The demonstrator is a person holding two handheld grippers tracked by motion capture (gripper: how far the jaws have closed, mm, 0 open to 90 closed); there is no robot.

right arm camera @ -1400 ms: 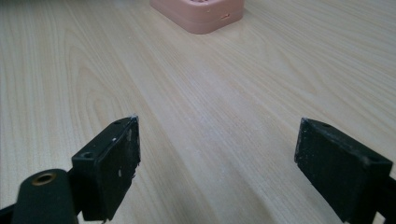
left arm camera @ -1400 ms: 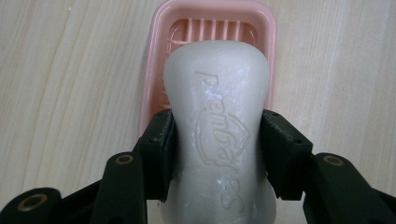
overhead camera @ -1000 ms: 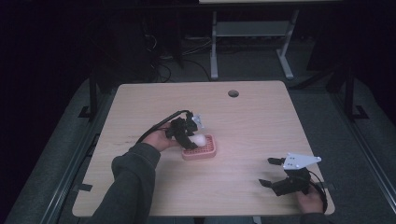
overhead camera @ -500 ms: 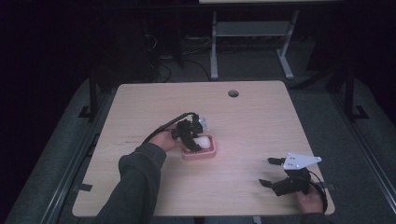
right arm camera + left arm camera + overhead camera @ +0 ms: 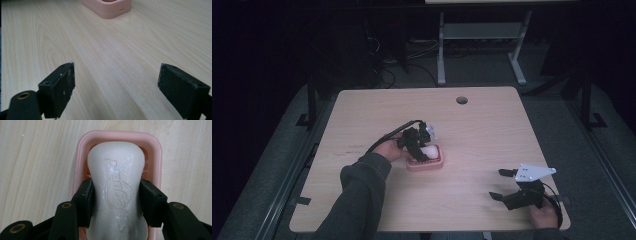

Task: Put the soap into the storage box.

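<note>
Pink soap dish [image 5: 426, 161] is our landmark, mid-table [image 5: 482, 130] in high view. We see left gripper [image 5: 416, 142] at dish, white soap bar [image 5: 429, 151] in its jaws over dish. Right gripper [image 5: 502, 185] well apart from dish, near table's front right edge.

Left gripper view: jaws clamp soap bar [image 5: 117, 187] by its sides, bar over dish [image 5: 156, 152].

Right gripper view: jaws spread wide, bare wood between; dish [image 5: 110, 10] well ahead.

the white soap bar [image 5: 117, 192] bears embossed lettering, not clearly readable.
</note>
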